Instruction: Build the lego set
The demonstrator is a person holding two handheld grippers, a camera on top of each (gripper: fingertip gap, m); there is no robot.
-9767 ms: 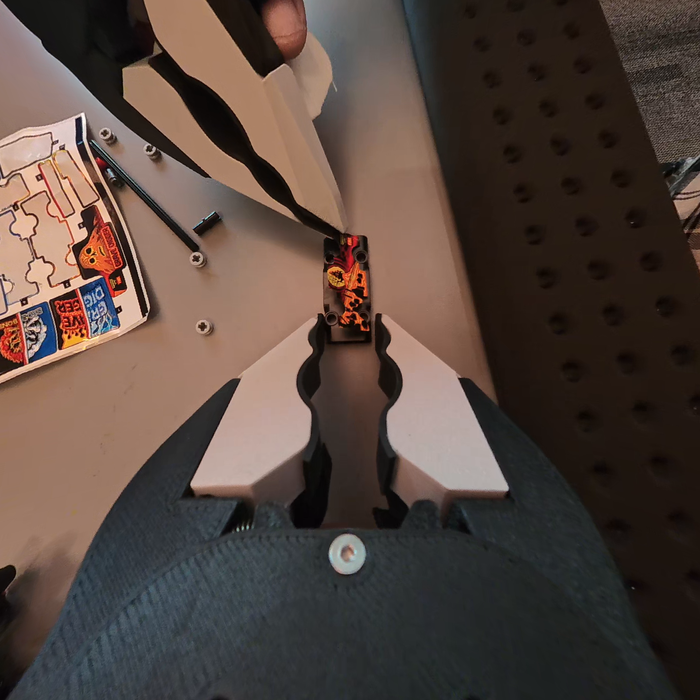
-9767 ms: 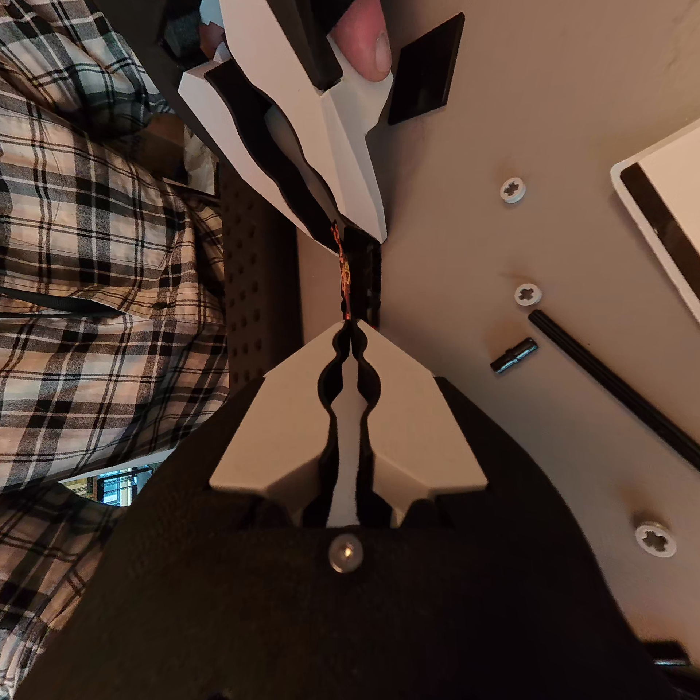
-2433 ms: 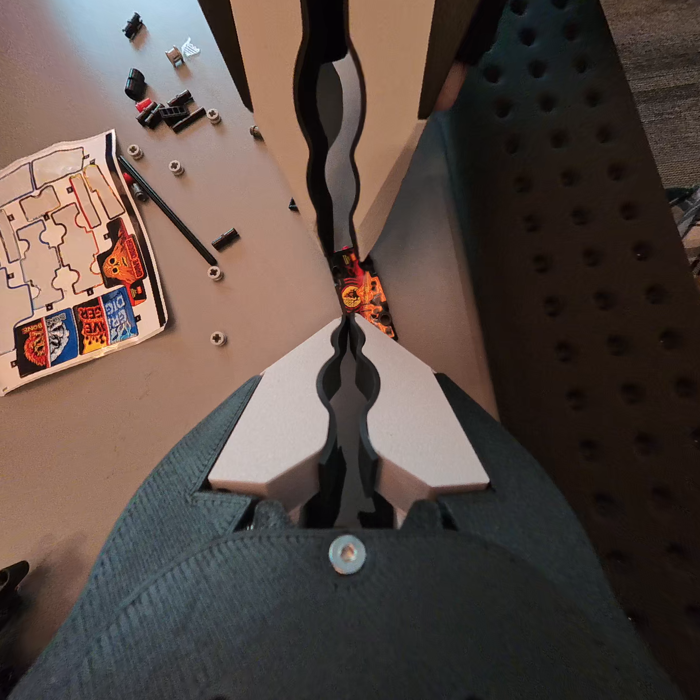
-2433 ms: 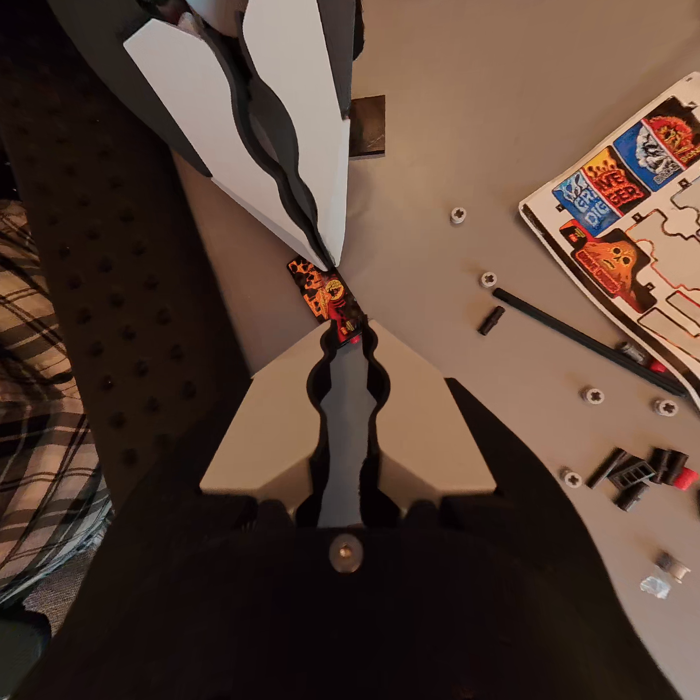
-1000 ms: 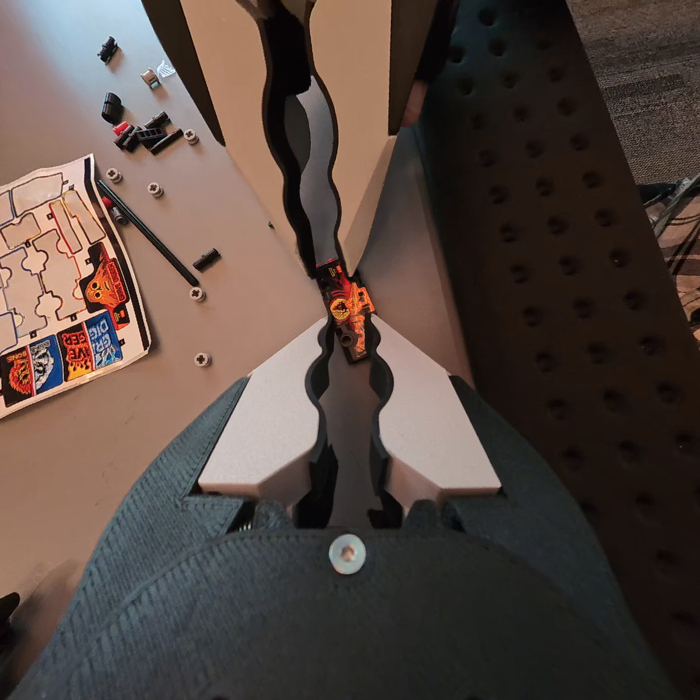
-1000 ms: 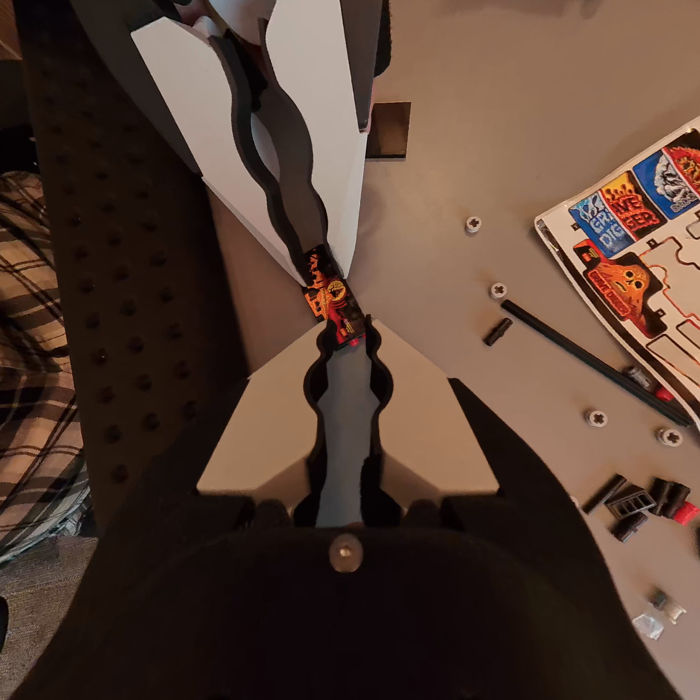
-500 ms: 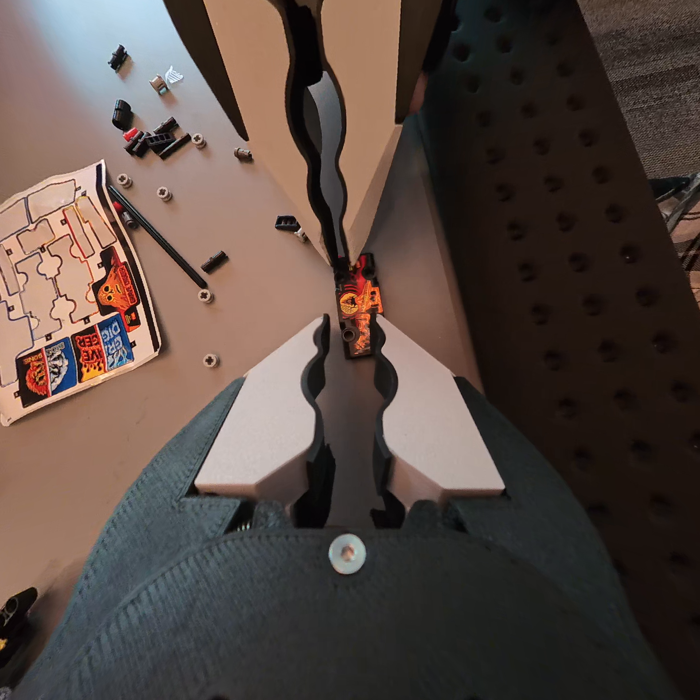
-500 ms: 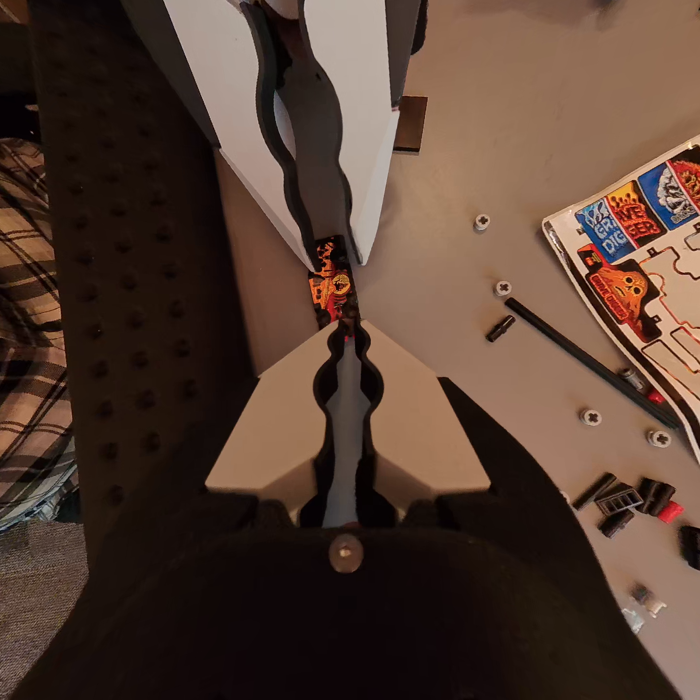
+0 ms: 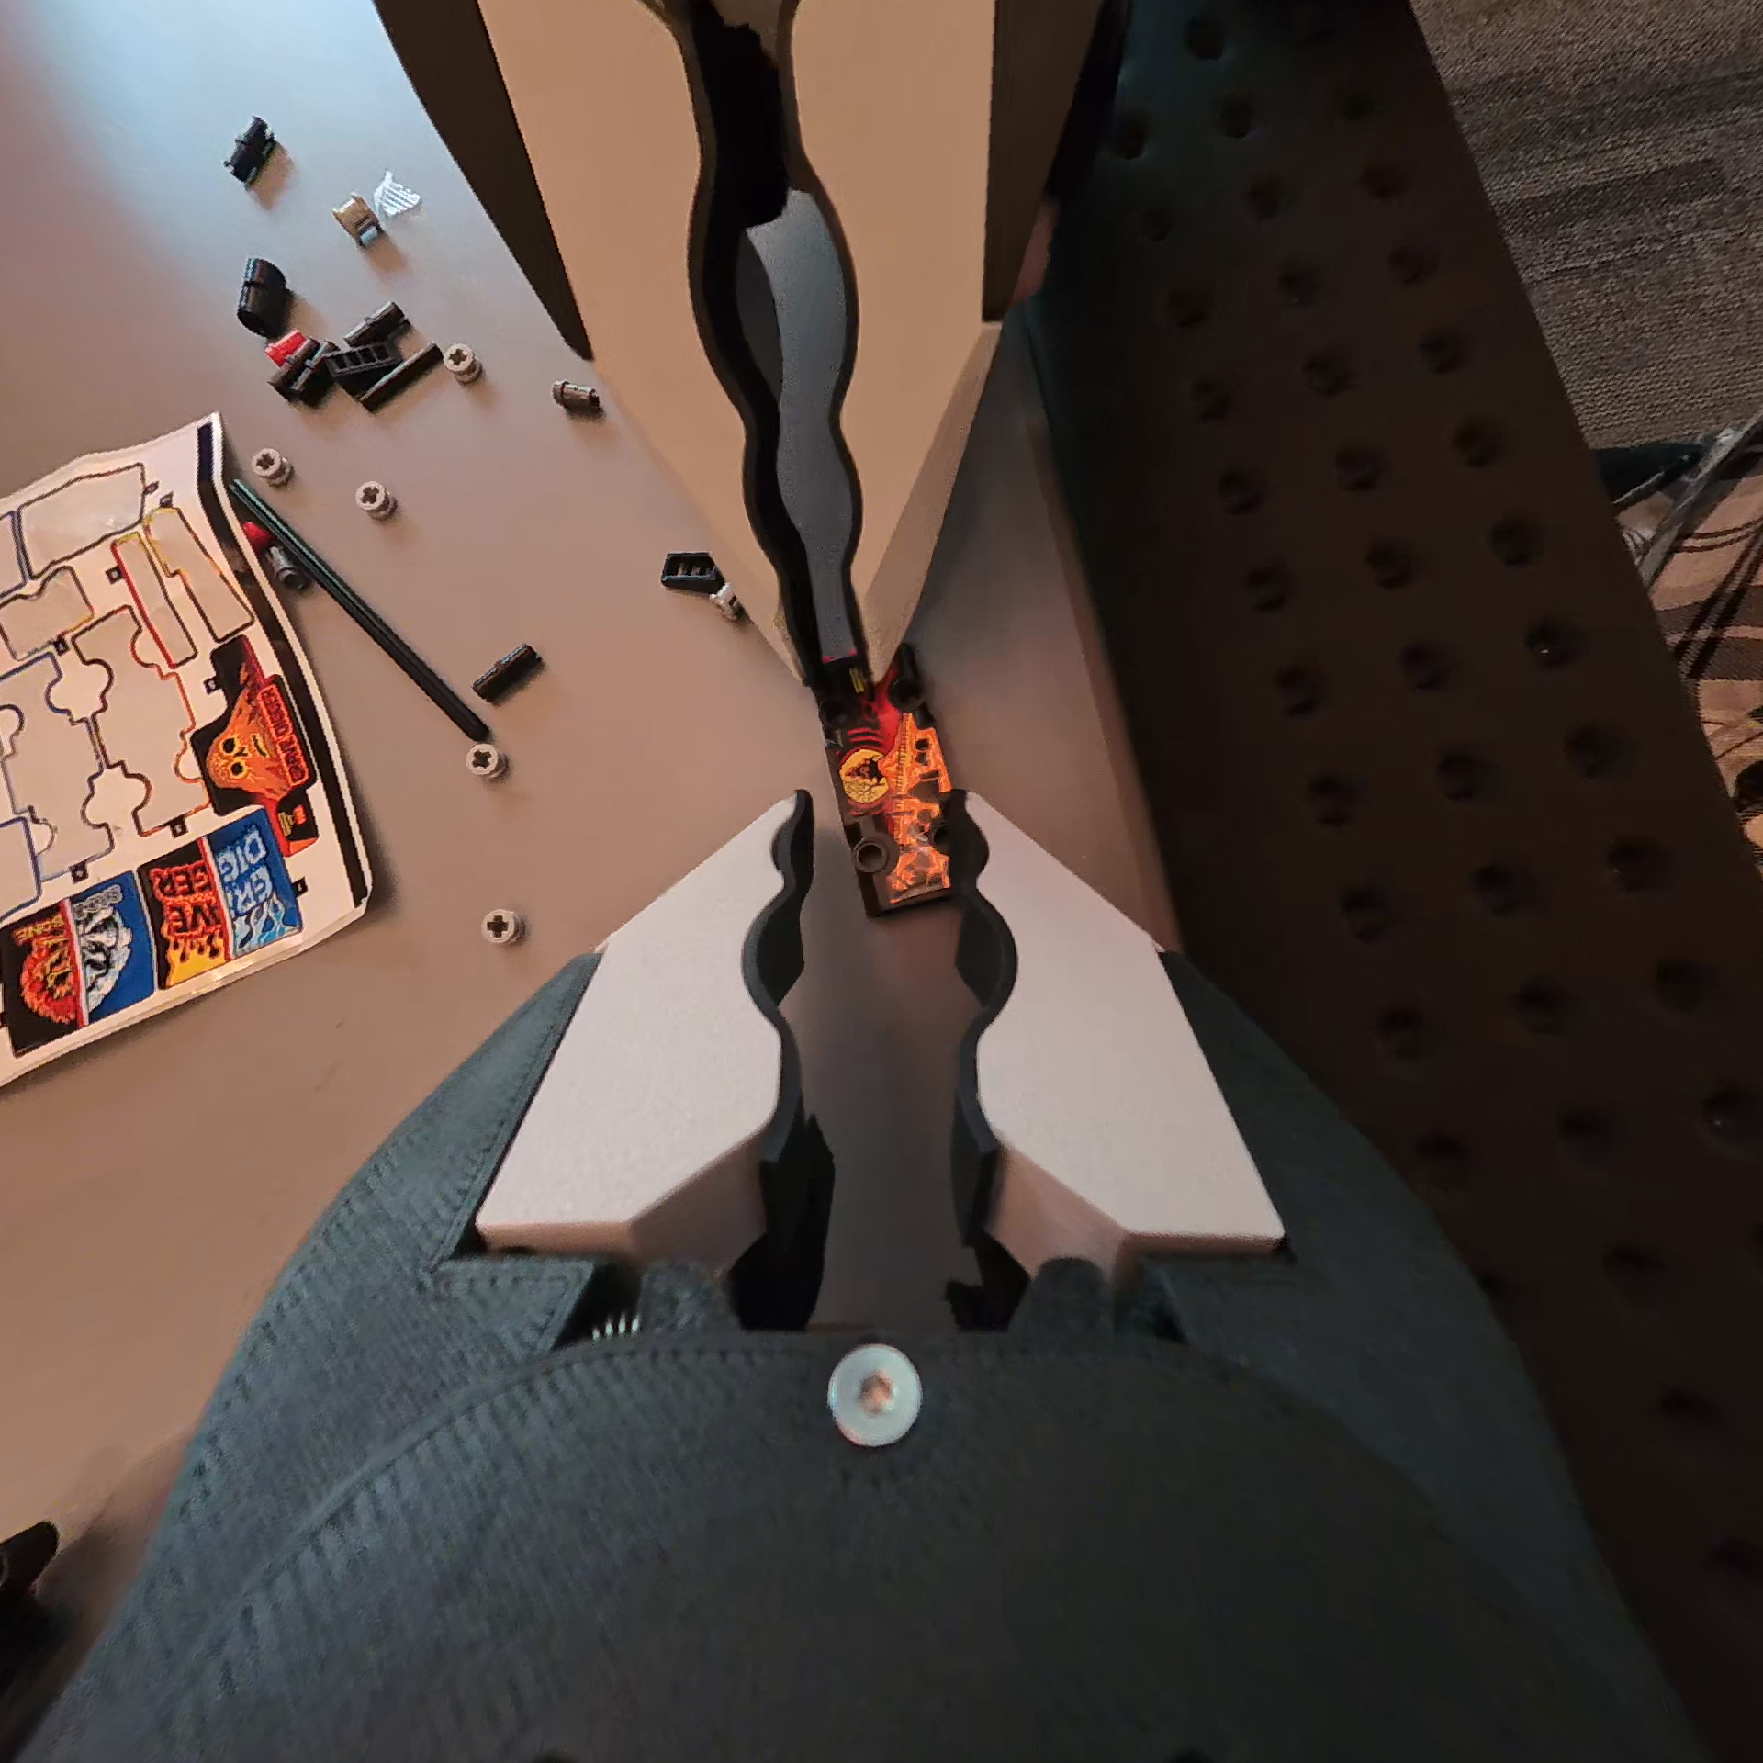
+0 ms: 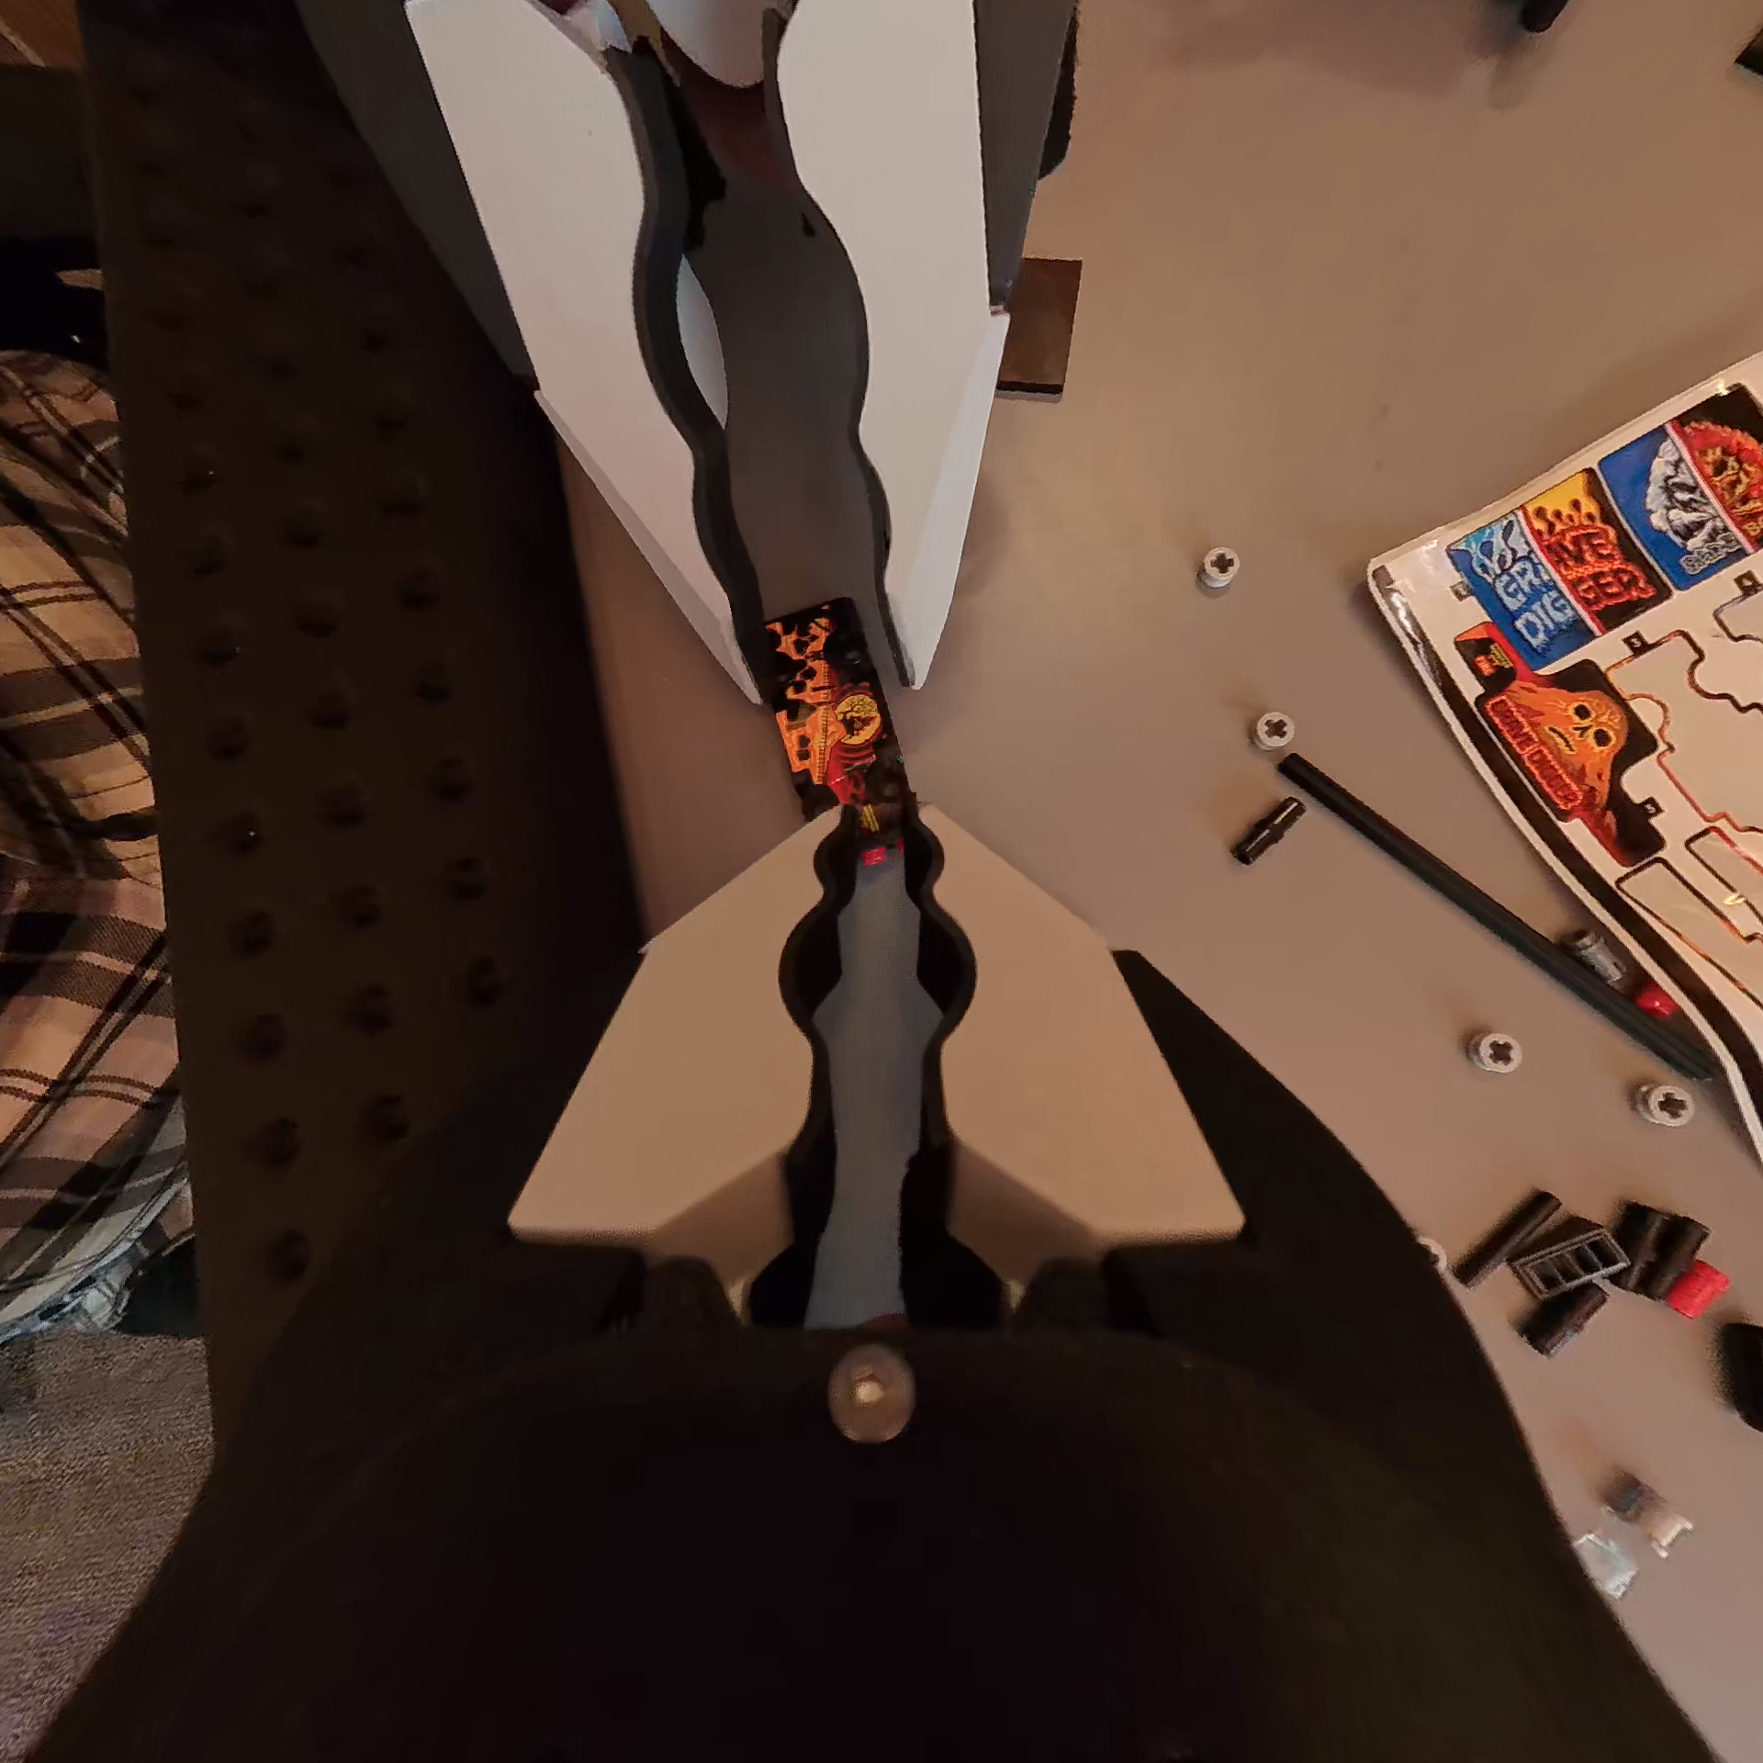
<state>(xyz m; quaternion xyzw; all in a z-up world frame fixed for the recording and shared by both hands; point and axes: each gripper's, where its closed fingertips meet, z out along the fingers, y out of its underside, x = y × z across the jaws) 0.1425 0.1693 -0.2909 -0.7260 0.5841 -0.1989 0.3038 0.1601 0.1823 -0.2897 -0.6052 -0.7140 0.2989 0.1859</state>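
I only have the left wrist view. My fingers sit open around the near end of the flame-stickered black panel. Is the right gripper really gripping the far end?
Observer: Yes. In the right wrist view the right gripper is closed on the end of the panel, with a small red part showing between its fingers.
Operator: Is there anything behind my gripper that I can't see?
Observer: A dark square tile lies flat on the table just beyond the left gripper.
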